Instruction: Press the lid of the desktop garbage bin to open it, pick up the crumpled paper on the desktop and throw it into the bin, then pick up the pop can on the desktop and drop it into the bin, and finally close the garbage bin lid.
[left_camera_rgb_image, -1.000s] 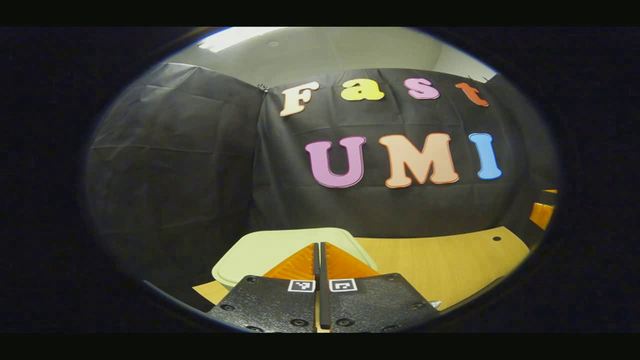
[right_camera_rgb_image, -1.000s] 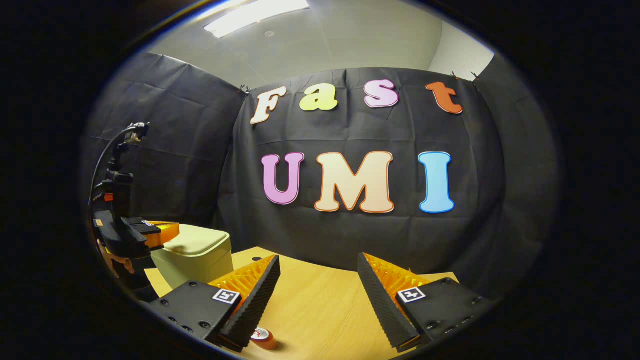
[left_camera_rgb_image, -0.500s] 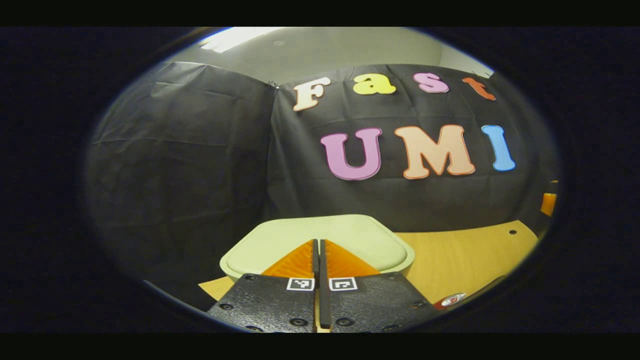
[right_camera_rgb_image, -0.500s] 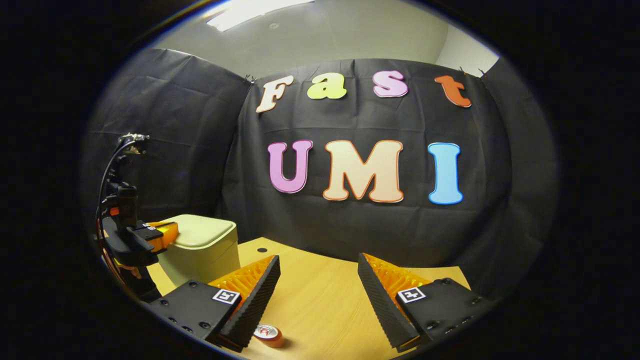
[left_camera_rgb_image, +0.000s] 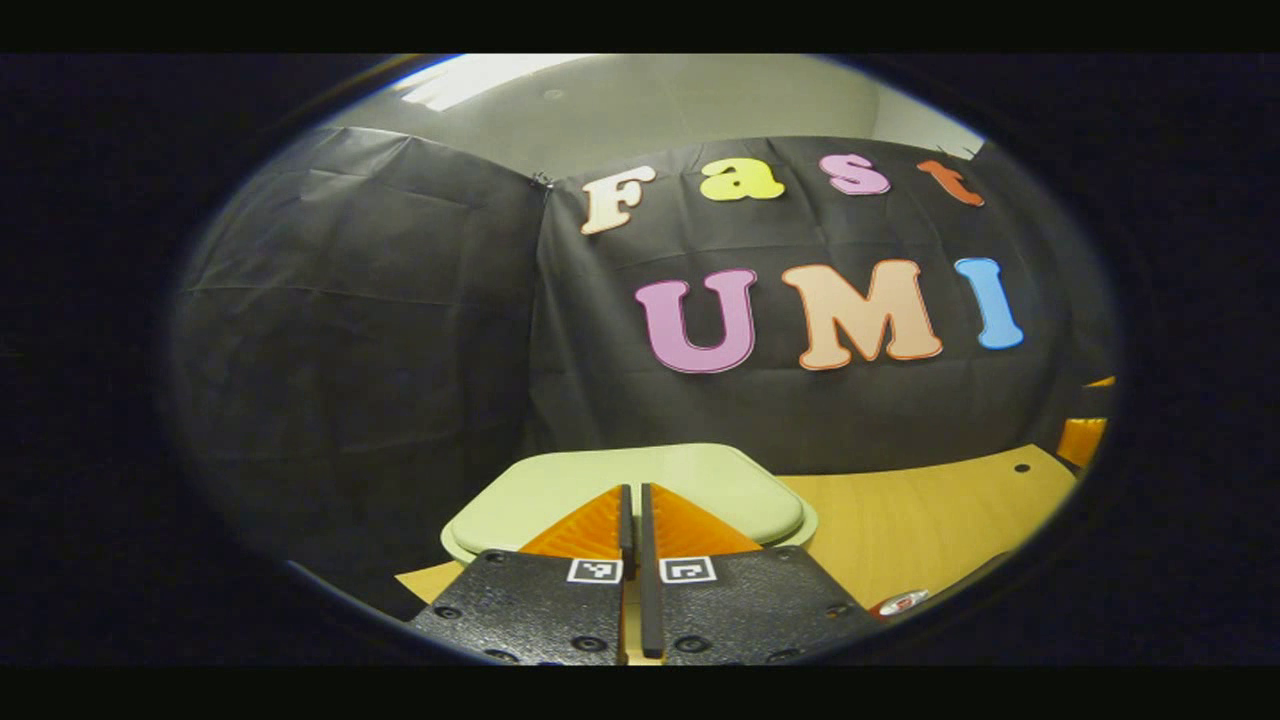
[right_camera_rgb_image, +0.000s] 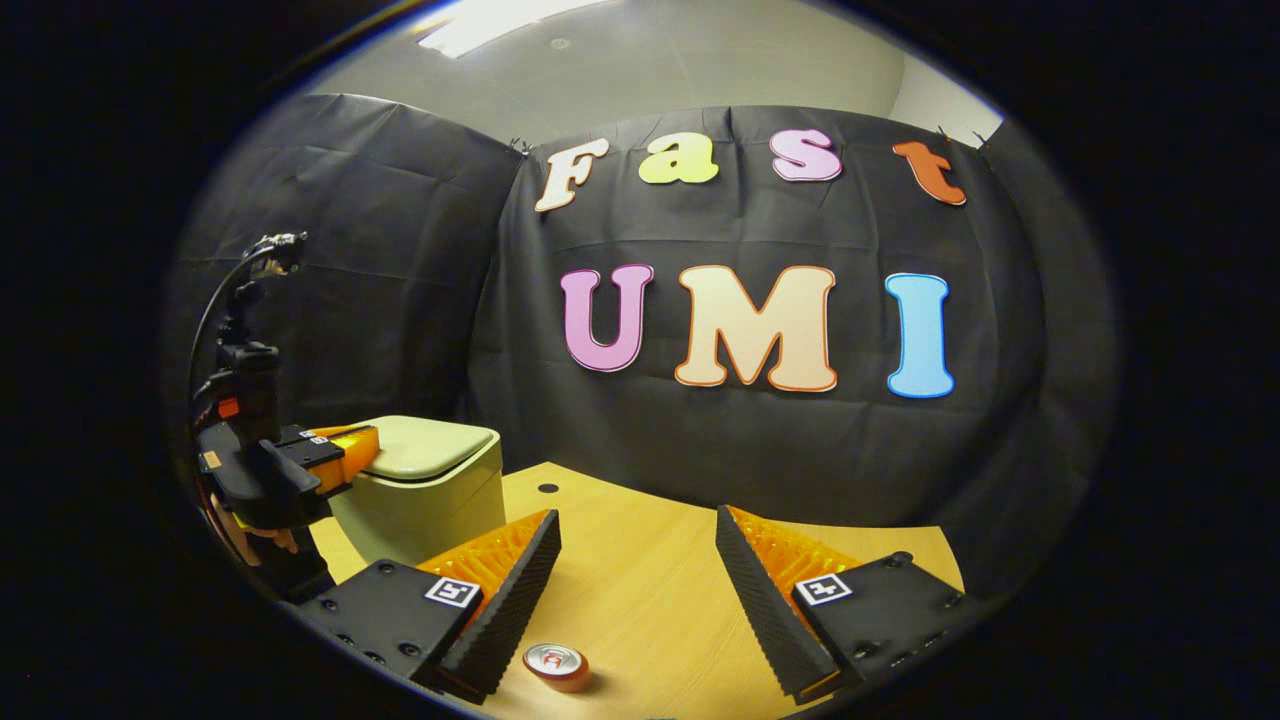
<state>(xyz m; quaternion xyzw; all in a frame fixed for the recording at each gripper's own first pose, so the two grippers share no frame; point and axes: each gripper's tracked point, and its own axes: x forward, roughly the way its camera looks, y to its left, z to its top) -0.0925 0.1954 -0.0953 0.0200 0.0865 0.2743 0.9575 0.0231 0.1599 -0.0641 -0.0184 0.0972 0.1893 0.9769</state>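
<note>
Surface (right_camera_rgb_image: 640, 600): pale wood, carrying everything I am working with.

Garbage bin (right_camera_rgb_image: 430, 500): pale green, rigid plastic, standing at the surface's far left; its lid (left_camera_rgb_image: 630, 490) is lying flat. I am judging it light enough to skid, so the press belongs straight down on the lid's near edge.

Left tool (left_camera_rgb_image: 632, 500): I am holding it with fingers pressed together, gripping nothing, tips over the lid; contact I cannot confirm.

Right tool (right_camera_rgb_image: 638, 545): I am keeping it spread wide and empty above the surface.

Pop can (right_camera_rgb_image: 556, 665): upright just below the right tool. Thin, slick, easily dented, probably light; grip the side wall gently.
</note>
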